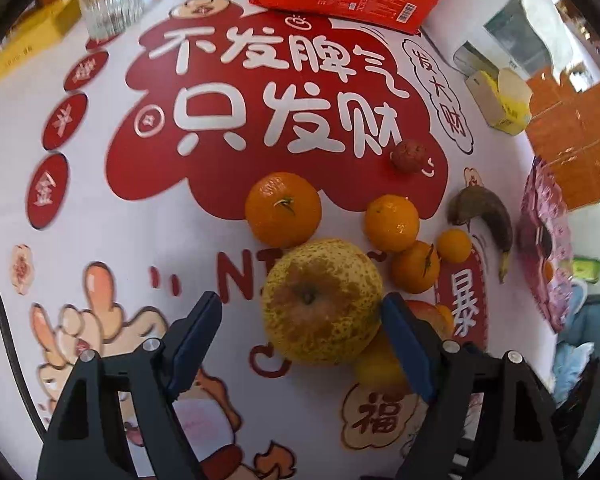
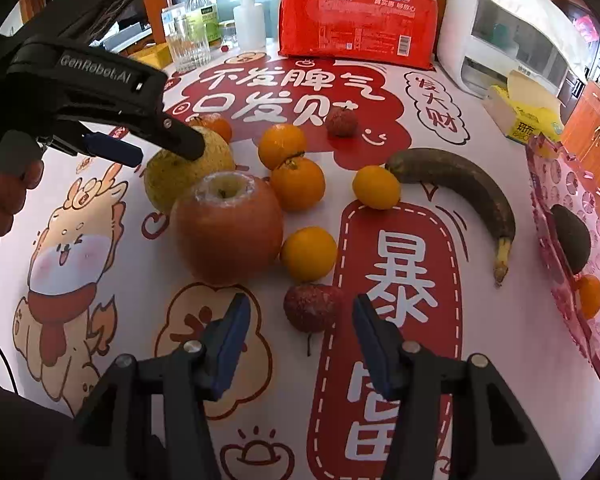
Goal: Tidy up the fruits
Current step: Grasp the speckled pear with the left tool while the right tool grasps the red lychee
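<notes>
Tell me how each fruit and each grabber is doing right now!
left gripper: open, around the pear
pear: upright, on the table
right gripper: open, near the lychee
lychee: loose, not squeezed
apple: upright, wrapped in film
banana: brown, lying flat
pink tray: holds two fruits

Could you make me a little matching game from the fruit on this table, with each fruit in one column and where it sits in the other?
Fruits:
1. Speckled yellow-green pear
2. Dark brown overripe banana
3. Small dark red lychee
4. Dark avocado

Places:
A. On the pink patterned tray
B. Between the open left gripper fingers
C. Just ahead of the open right gripper
D. On the tablecloth beside the tray

Pairs: 1-B, 2-D, 3-C, 4-A
</notes>
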Motion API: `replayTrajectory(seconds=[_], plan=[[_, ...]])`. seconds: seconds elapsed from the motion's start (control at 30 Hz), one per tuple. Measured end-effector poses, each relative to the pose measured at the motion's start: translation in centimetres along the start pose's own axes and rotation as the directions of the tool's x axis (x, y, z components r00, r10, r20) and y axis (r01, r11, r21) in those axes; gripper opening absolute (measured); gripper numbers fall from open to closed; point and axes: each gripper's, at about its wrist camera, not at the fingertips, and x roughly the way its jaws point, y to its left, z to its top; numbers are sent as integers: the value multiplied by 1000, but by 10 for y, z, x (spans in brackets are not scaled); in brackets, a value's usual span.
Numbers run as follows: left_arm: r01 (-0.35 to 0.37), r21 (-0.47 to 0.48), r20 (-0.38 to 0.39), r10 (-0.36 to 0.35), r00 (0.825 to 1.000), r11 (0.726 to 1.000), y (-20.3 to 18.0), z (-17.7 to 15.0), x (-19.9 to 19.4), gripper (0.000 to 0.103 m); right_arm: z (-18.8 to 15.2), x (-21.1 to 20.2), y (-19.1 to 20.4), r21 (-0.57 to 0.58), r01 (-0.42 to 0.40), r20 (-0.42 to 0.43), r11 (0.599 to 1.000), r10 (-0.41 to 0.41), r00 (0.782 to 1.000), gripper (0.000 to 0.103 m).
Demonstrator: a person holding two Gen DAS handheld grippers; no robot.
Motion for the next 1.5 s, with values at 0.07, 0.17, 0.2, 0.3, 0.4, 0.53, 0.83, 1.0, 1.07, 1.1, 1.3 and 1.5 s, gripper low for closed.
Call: replayTrajectory(seconds=[0.07,0.17,0.2,0.3,0.4,0.53,0.83,1.0,1.07,1.1,1.3,1.5], plan=[[28,-23,-6,-28,1000,999,3,1,6,81,0,4,1,-9,-7,-8,1000,7,1000,53],[52,-50,-22,-54,998,997,4,1,14,81,1,7,4,-27,1,-11,1000,-1,1000,53],[57,-55,-29,-58,998,997,4,1,17,81,1,8,4,-34,1,-9,999,-2,1000,52],[62,-70,-43,-65,997,996,4,1,24,78,2,9,4,-40,6,1,999,-6,1000,48],[69,-75,-48,-72,996,995,3,1,27,73,3,12,3,-45,6,-5,999,-6,1000,44],[79,-69,-42,-82,996,995,0,1,28,69,3,13,1,-40,12,2,999,-11,1000,37],[62,-78,-28,-65,998,995,2,0,26,68,3,14,0,-32,4,-6,999,-4,1000,32],[25,-122,-31,-29,999,992,16,-7,17,68,2,13,4,-20,-18,-18,1000,17,1000,32],[16,-140,-27,-20,999,990,22,-13,9,68,0,11,6,-16,-23,-20,1000,23,1000,32],[15,-146,-21,-18,1000,989,25,-17,6,68,-1,10,6,-14,-26,-20,1000,26,999,32],[-2,-170,-5,1,1000,985,35,-39,-13,68,-6,-3,9,-5,-49,5,999,49,999,32],[-15,-182,-3,14,1000,983,34,-68,-31,68,-12,-25,9,1,-64,47,998,64,997,32]])
